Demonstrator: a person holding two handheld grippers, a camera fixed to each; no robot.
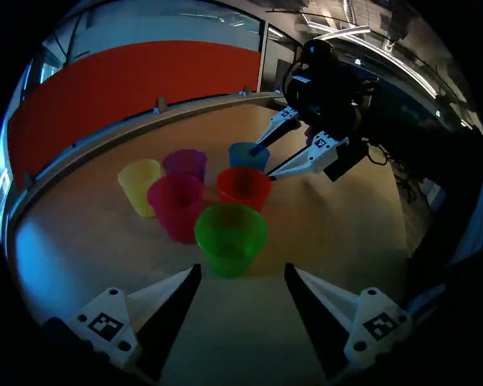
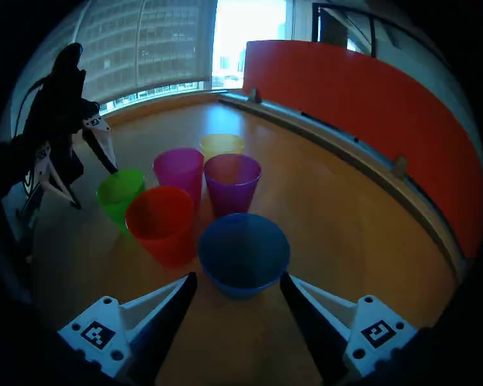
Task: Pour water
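Where the wooden desk (image 1: 344,219) spreads beneath a long red wall panel (image 1: 132,83), we see both pairs of tongs facing each other across a tight group of upright plastic vessels. We find the left tongs (image 1: 241,267) spread wide and empty, tips just short of the green cup (image 1: 230,238). We find the right tongs (image 2: 237,276) likewise wide, flanking the blue cup (image 2: 243,254) on the group's opposite side; whether they touch it we cannot tell. Packed between these two stand the magenta cup (image 1: 176,206), the red cup (image 1: 243,186), the purple cup (image 1: 185,164) and the yellow cup (image 1: 138,183).
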